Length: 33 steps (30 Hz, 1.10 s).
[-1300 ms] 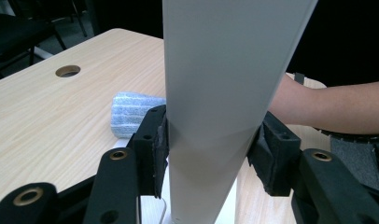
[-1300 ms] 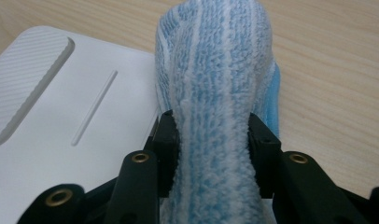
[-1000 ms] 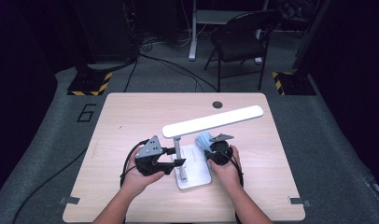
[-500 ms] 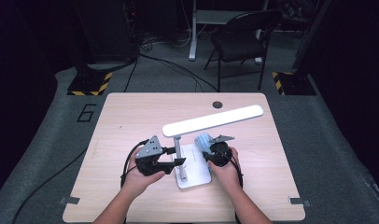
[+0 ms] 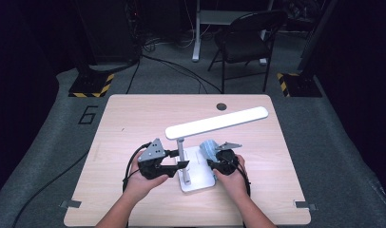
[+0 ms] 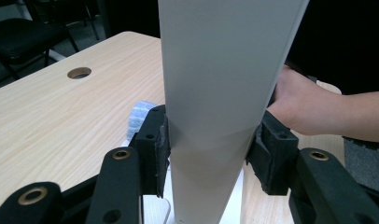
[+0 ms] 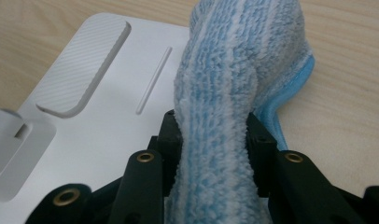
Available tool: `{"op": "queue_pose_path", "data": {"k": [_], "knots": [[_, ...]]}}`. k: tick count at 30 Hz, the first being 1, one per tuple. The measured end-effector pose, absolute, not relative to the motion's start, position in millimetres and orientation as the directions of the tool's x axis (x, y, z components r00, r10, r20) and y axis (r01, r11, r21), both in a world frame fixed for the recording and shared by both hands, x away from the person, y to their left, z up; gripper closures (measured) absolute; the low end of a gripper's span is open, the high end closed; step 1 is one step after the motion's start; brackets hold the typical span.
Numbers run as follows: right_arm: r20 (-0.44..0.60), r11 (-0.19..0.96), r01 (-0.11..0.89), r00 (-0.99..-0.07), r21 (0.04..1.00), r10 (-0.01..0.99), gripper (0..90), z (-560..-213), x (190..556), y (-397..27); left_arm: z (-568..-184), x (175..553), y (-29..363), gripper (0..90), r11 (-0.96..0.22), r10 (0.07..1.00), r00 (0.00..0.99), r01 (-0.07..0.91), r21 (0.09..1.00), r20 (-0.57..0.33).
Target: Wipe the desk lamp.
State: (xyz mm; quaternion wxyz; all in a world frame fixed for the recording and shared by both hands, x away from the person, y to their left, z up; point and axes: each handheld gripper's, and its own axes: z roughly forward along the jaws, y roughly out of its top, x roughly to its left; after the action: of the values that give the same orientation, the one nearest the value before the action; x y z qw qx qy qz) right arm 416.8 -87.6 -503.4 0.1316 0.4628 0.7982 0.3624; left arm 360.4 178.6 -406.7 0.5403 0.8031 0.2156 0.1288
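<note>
A white desk lamp stands on the table, its long head (image 5: 217, 123) slanting up to the right above its flat base (image 5: 199, 181). My left gripper (image 5: 180, 159) is shut on the lamp's upright post (image 6: 215, 93), with a pad pressed on each side. My right gripper (image 5: 211, 156) is shut on a bunched blue and white cloth (image 7: 234, 70), which rests on the right part of the lamp base (image 7: 108, 135). Its jaws have just been closing with the cloth between them. In the left gripper view the person's other hand (image 6: 313, 107) shows behind the post.
The wooden table (image 5: 134, 118) has a round cable hole (image 5: 221, 106) near its far edge. A black folding chair (image 5: 248, 38) and striped yellow-black stand feet (image 5: 91, 85) sit on the floor beyond. Cables trail from both grippers toward the front edge.
</note>
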Motion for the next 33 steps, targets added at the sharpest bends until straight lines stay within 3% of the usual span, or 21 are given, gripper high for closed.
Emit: {"op": "queue_pose_path", "data": {"k": [18,33], "knots": [[0.167,0.310,0.646,-0.567,0.698,0.806,65.8,-504.0,377.4,-102.8,-407.3,360.0,179.6,52.8,-0.317,0.490,0.871,0.211,0.925,-0.030],[0.148,0.318,0.639,-0.565,0.700,0.812,65.5,-502.9,382.8,-102.2,-407.4,360.8,180.6,52.8,-0.323,0.482,0.876,0.208,0.923,-0.029]]}}
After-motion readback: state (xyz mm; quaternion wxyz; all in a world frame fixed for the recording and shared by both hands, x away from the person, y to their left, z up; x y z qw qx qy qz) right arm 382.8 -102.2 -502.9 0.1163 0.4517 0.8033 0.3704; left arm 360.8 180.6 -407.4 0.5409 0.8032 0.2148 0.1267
